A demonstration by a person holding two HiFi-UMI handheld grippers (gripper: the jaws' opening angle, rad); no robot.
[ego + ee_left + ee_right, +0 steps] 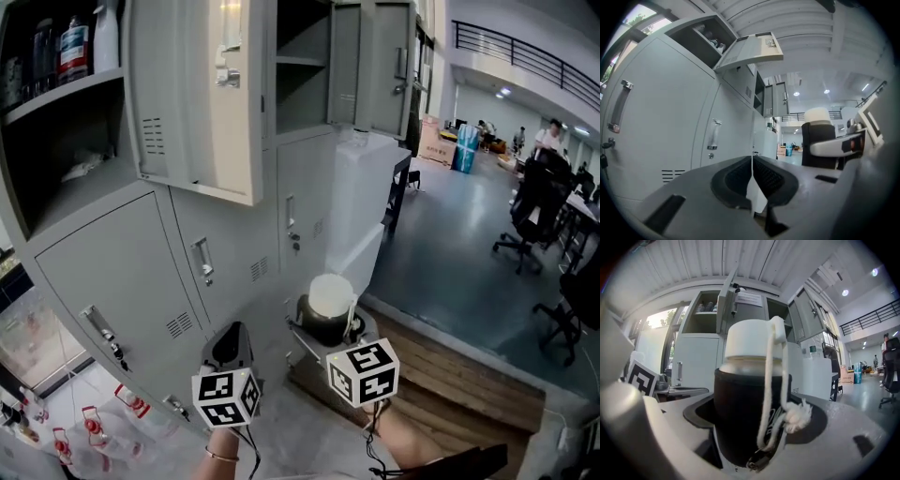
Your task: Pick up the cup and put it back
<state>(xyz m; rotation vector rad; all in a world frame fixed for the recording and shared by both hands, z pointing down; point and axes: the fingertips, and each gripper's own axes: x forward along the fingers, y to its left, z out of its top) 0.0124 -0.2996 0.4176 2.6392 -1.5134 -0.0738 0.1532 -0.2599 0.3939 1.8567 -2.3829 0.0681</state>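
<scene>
Black-sleeved cup (745, 404), one, clamped in right hand-held gripper (328, 323).

In the upper left of the head view, an open locker's shelf (70, 91) carries a row of bottles (73, 45). The compartment bottom under it holds a pale crumpled thing (82, 167). The grey floor (450, 234) fills the right half, with office chairs (522, 220) standing on it at the right edge, a blue drum (466, 150) far back in the upper right, and a wooden platform (469, 375) at the lower right. At the lower left corner, small red-topped bottles (92, 424) lie on a pale surface too blurred to name.
</scene>
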